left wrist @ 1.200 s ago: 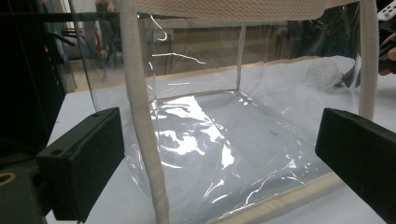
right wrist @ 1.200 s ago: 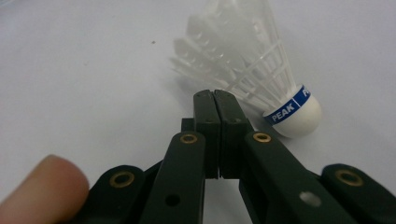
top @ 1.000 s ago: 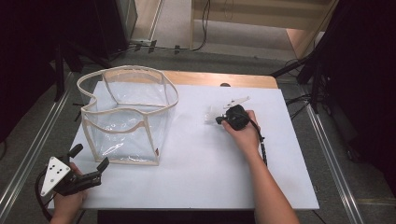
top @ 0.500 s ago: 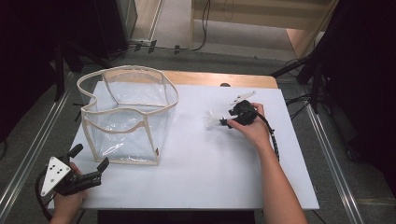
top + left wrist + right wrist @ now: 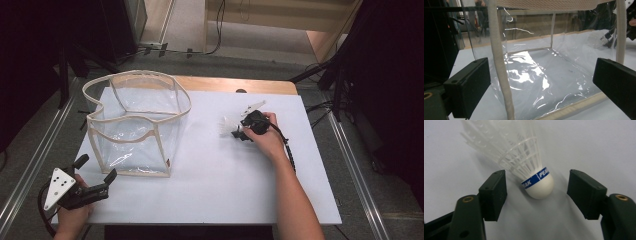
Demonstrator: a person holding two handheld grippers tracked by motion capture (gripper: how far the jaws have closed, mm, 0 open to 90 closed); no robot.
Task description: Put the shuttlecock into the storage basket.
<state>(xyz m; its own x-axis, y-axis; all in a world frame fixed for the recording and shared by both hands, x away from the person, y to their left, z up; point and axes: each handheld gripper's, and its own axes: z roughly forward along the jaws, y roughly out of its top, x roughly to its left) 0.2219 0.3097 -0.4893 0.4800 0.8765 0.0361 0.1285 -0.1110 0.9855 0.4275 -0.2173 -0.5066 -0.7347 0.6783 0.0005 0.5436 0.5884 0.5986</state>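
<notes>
A white feather shuttlecock [image 5: 226, 125] with a blue band lies on the white table [image 5: 210, 185], right of centre. In the right gripper view its cork [image 5: 539, 187] sits between the two black jaws without touching either. My right gripper [image 5: 239, 132] is open around it, and its jaws have just been closing in a little after opening wide. A clear plastic bag [image 5: 135, 125] with cream trim stands open at the left. My left gripper [image 5: 97, 167] rests at the table's front left corner, open, facing the bag's near wall [image 5: 536, 70].
A wooden strip [image 5: 235, 84] runs along the table's far edge. Metal rails [image 5: 350, 165] flank both sides, and dark stands and cables sit on the floor beyond. The right gripper's cable [image 5: 290, 155] trails along the forearm.
The right hand has shifted slightly at the shuttlecock and settled lower over it. The left hand and the bag have stayed put.
</notes>
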